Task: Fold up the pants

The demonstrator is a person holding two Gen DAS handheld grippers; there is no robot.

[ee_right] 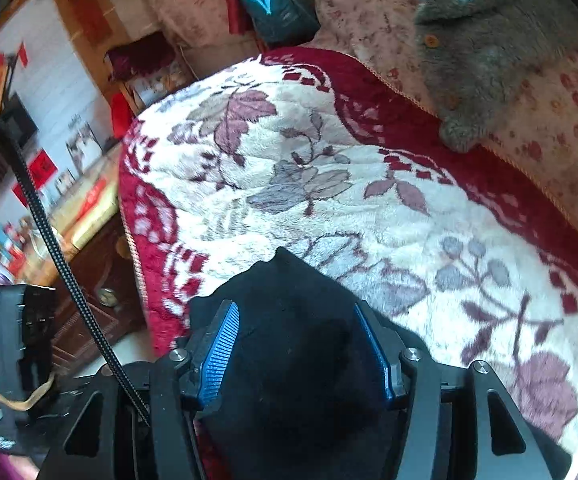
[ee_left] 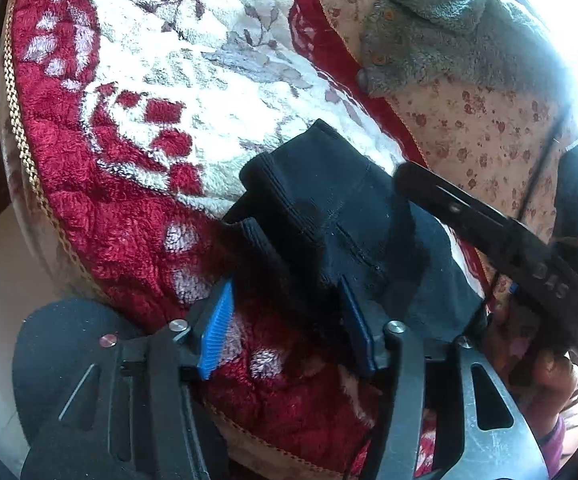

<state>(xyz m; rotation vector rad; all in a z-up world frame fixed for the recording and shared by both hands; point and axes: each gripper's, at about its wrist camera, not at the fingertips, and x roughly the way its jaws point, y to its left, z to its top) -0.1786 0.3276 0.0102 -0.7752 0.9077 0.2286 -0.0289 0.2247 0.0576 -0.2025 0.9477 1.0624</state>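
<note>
One pair of black pants (ee_left: 329, 216), bunched up low in the middle of both views. One red-and-cream floral blanket (ee_right: 329, 184) filling most of each frame. One grey fuzzy garment (ee_right: 489, 60) in the upper right, with three orange buttons that I can count in the left wrist view. Two grippers: the left gripper (ee_left: 289, 328) and the right gripper (ee_right: 297, 348), each with two blue-padded fingers (ee_right: 221, 356). One black cable (ee_right: 49, 240) on the left side of the right wrist view. Background clutter upper left is too blurry to count.

Black pants (ee_right: 297, 344) cut off below, shelf clutter (ee_right: 5, 256) blurred
</note>
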